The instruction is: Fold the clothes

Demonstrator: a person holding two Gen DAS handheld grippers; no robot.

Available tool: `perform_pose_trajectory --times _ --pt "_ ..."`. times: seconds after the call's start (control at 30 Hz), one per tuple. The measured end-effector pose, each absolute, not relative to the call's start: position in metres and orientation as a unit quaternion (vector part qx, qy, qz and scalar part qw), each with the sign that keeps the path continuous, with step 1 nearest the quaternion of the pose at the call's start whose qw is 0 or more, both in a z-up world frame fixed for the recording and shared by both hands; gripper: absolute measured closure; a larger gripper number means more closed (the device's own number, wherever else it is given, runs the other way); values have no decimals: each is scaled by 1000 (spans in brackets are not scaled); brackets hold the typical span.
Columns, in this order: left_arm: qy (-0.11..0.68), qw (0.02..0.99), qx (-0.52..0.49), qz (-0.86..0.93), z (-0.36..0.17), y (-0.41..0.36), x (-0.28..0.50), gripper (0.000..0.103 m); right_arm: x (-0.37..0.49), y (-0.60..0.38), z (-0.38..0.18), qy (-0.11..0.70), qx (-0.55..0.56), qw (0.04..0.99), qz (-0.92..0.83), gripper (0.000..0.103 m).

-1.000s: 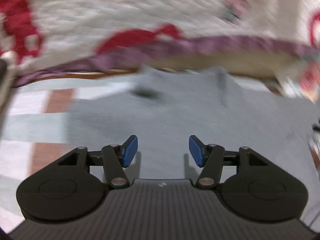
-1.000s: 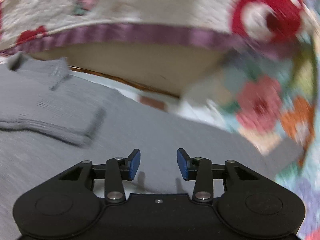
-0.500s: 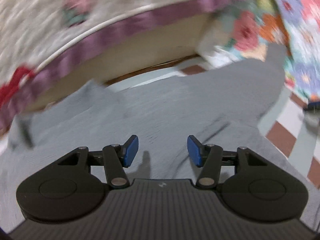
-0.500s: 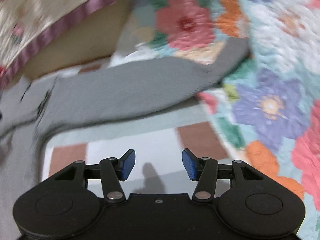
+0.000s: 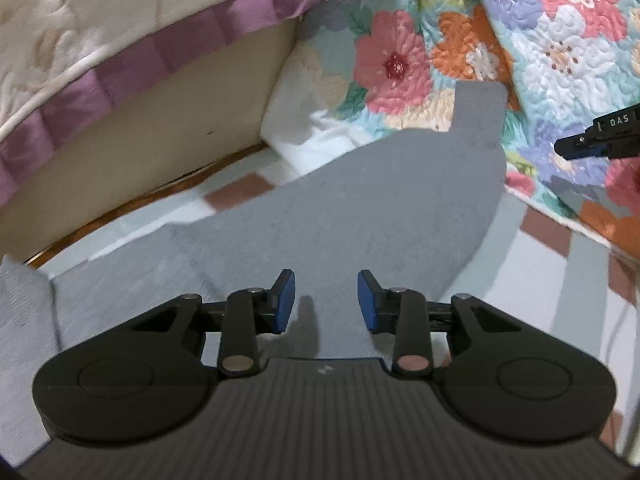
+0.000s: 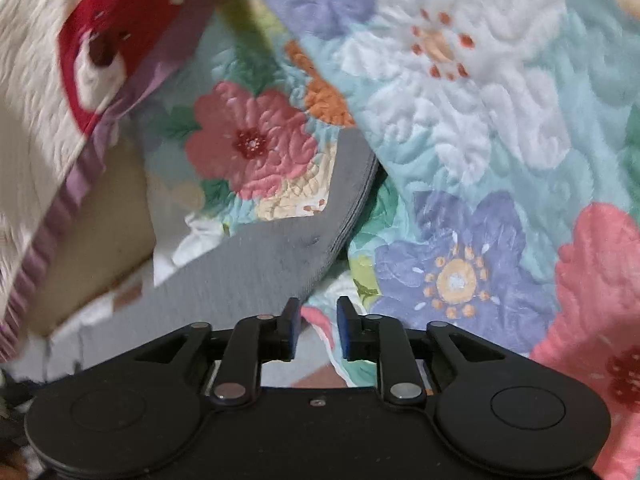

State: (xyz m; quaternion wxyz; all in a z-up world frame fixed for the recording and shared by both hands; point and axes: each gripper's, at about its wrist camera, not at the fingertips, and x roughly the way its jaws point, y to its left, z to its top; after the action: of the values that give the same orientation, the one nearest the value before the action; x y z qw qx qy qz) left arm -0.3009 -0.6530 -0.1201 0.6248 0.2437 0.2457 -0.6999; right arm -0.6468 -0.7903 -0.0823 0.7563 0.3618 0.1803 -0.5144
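Hovering low over a grey garment point(image 5: 360, 216), the left gripper point(image 5: 326, 306) has its blue pads spread wide with nothing between them, shadow falling on the cloth just below. The right gripper point(image 6: 316, 330) shows a narrower gap, pads clearly apart and empty, sitting just past the garment's edge over a floral quilt point(image 6: 460, 160); its tip also pokes in at the right edge of the left wrist view point(image 5: 592, 142). The grey garment lies flat on a striped sheet point(image 5: 576, 280) with white, pale green and reddish-brown bands. One long grey sleeve point(image 6: 344, 192) runs away from the body of the garment and climbs onto the edge of the floral quilt, its cuffed end resting against a pink flower patch. A ribbed grey piece point(image 5: 24, 300) shows at the left edge of the left wrist view, touching the main cloth. Beyond the garment, a cream quilted cover with a purple border point(image 5: 132, 64) hangs over a beige panel point(image 5: 172, 128), with a red motif point(image 6: 100, 44) on it in the right wrist view. Some white fabric point(image 5: 296, 120) is bunched in the corner between the beige panel and the floral quilt.
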Motion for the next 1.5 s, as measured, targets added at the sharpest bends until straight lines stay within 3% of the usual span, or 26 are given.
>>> perform_pose_trajectory --times 0.03,0.33,0.6,0.67,0.73,0.77,0.9,1.17,1.33,1.43,1.5 --pt "254 620 241 -702 -123 -658 -303 70 -648 -794 -84 175 374 753 -513 70" --pt "323 594 259 -690 -139 -667 -306 72 -634 -828 -100 132 428 736 -508 56" --pt "386 576 207 -690 -141 -665 -281 72 -603 -847 -146 124 444 691 -557 56" --pt "389 576 204 -689 -142 -667 -281 71 -598 -849 -146 102 444 694 -557 62" --pt "392 578 203 -687 -141 -668 -282 71 -591 -852 -142 95 446 701 -549 94" --pt "398 579 197 -684 -140 -667 -281 71 -586 -850 -136 86 437 716 -538 94" --pt "387 597 159 -685 -123 -640 -260 54 -565 -837 -100 18 432 769 -471 94" --pt "345 660 64 -664 -71 -557 -174 51 -462 -782 -45 -32 464 846 -260 94" --pt "367 743 9 -559 -64 -503 -103 42 -378 -733 -46 -33 554 827 -84 94" --pt "399 767 -9 -502 -77 -474 -77 42 -334 -696 -53 54 506 859 -63 93" --pt "410 776 -20 -478 -83 -455 -67 42 -310 -674 -65 162 453 873 -77 90"
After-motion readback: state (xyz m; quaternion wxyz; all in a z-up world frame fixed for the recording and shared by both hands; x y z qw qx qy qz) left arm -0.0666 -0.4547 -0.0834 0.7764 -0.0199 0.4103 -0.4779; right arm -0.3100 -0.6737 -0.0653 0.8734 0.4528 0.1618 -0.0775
